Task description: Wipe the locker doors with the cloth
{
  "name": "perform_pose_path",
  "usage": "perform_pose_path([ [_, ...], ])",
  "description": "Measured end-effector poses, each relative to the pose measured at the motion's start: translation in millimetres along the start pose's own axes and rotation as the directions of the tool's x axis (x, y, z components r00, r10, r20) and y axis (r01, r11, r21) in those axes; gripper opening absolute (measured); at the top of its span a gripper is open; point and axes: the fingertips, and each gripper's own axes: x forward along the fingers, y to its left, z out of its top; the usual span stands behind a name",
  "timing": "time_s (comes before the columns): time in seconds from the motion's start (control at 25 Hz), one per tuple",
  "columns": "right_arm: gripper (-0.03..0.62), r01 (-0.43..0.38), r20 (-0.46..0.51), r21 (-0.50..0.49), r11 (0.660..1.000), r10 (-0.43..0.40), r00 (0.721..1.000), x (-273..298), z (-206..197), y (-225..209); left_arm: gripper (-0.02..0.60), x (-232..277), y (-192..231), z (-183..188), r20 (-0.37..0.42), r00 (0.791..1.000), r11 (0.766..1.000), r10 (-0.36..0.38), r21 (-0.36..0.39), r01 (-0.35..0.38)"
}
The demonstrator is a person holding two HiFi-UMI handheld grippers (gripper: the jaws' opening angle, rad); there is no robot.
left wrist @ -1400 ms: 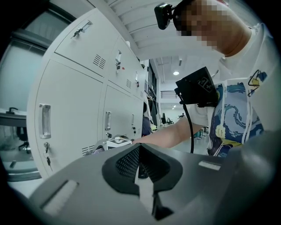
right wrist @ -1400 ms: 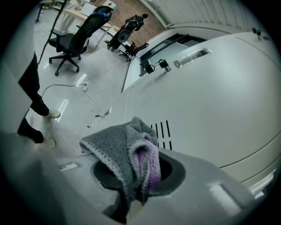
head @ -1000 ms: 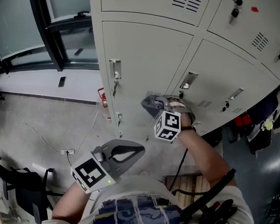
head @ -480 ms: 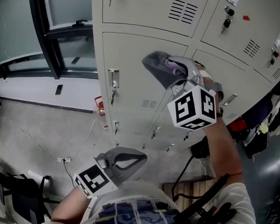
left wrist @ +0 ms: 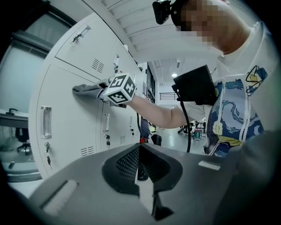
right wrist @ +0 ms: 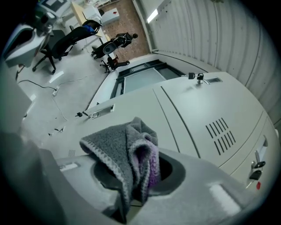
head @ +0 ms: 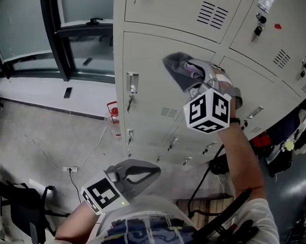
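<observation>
Cloth (head: 180,67), grey and bunched, sits pinched in your right tongs (right wrist: 134,193), pressed to the upper part of a locker door (head: 149,94). Your left tongs (left wrist: 139,173), held low, are pressed together on nothing.

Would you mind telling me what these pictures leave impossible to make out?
Tips of the right gripper: right gripper view, buried in the cloth.
Where the cloth meets the locker door: head view, covered by the cloth itself.
Detail of the key: head view, too small.

Workplace locker room: metal lockers (head: 159,84), office chairs (right wrist: 68,41), concrete floor (head: 47,133).
</observation>
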Motion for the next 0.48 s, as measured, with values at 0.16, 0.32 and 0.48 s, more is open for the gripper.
perform_pose_path([
  [0.16, 0.087, -0.032, -0.015, -0.001, 0.999, 0.032, 0.999, 5.3, -5.0, 24.8, 0.003, -1.0, 2.0, -3.7, 0.006, 1.000, 1.000, 0.010, -0.012, -0.010],
  [0.32, 0.087, -0.081, -0.030, -0.011, 0.997, 0.081, 0.996, 11.5, -9.7, 53.2, 0.003, 0.1, 3.0, -6.2, 0.001, 1.000, 1.000, 0.009, -0.019, -0.009],
  [0.48, 0.087, -0.135, -0.046, -0.017, 0.991, 0.134, 0.990, 18.8, -15.0, 84.6, 0.003, 2.2, 3.9, -8.9, -0.002, 1.000, 1.000, 0.005, -0.025, -0.005],
])
